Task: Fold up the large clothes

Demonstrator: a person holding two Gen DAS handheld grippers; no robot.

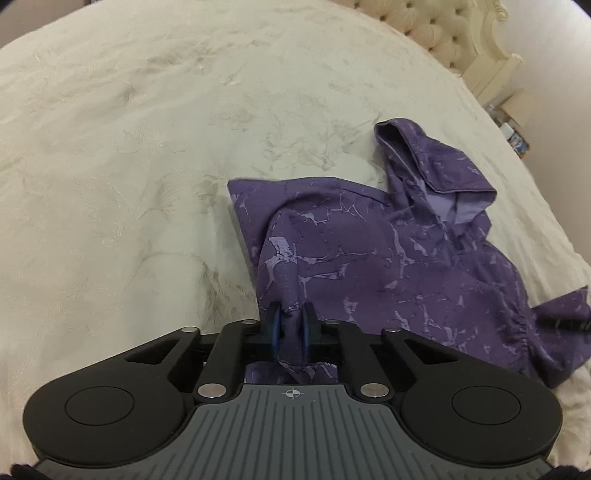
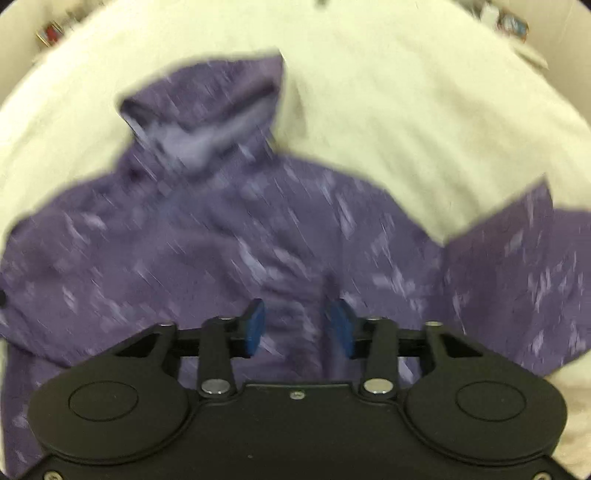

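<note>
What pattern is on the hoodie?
Dark purple hoodie with pale lilac marble-like veins, lighter lilac lining; clearest in the left wrist view.

We see a purple marbled hoodie (image 1: pixel 369 251) lying rumpled on the bed (image 1: pixel 147 147), hood toward the headboard (image 1: pixel 443 33), one fold lifted.

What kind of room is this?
Most likely a bedroom: a purple hoodie lies on a wide bed with a cream bedspread, and a tufted headboard stands at its far end.
</note>
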